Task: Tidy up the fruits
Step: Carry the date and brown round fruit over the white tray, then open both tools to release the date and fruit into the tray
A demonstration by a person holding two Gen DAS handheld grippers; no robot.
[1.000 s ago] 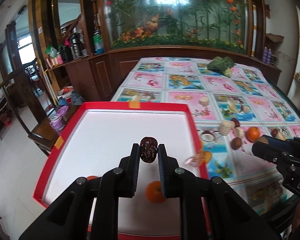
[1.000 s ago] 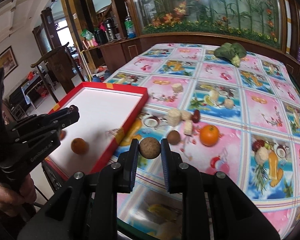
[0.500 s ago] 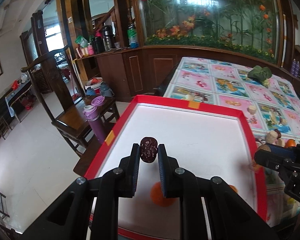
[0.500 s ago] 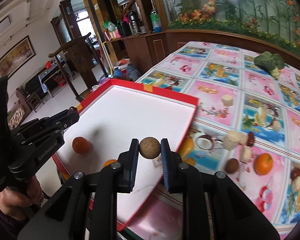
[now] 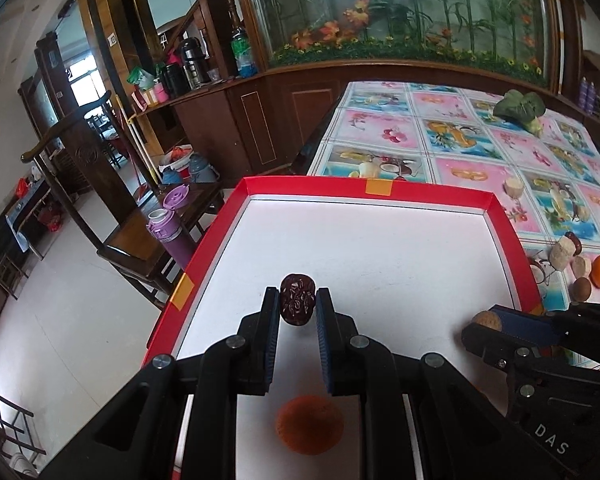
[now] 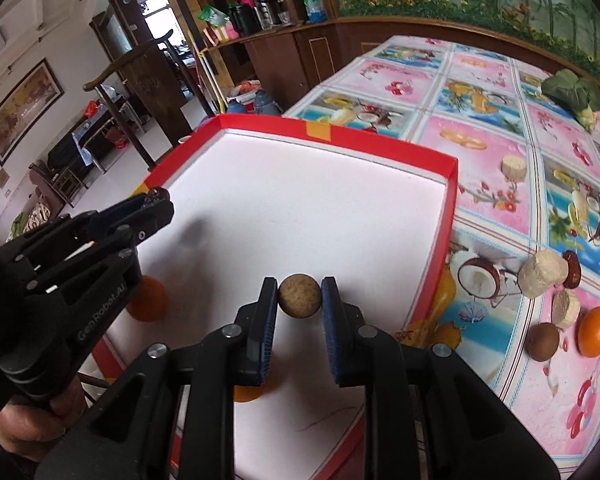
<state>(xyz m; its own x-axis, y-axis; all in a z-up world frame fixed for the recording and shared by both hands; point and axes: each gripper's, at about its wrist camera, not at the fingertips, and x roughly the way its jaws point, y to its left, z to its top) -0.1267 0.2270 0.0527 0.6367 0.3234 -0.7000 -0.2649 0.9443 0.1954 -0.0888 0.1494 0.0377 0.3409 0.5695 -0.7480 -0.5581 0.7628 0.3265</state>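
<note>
My left gripper (image 5: 297, 305) is shut on a wrinkled dark red date (image 5: 297, 299) and holds it above the red-rimmed white tray (image 5: 376, 192). An orange (image 5: 309, 424) lies in the tray below it. My right gripper (image 6: 300, 295) is shut on a round brown fruit (image 6: 300, 295) over the tray (image 6: 454, 184). It shows at the right of the left wrist view (image 5: 487, 320). The left gripper shows at the left of the right wrist view (image 6: 156, 200). Two oranges (image 6: 148, 300) (image 6: 252, 394) lie in the tray, partly hidden.
On the flowered tablecloth (image 6: 480, 76) right of the tray lie an orange (image 6: 595, 331), a brown fruit (image 6: 542, 341), a date (image 6: 572, 269), pale chunks (image 6: 542, 274) and green leafy vegetable (image 6: 574, 92). A wooden chair (image 5: 136, 240) with a purple bottle (image 5: 168, 232) stands left of the table.
Both grippers have moved left over the tray with their fruits still held. The right gripper has come further in above the tray's white floor.
</note>
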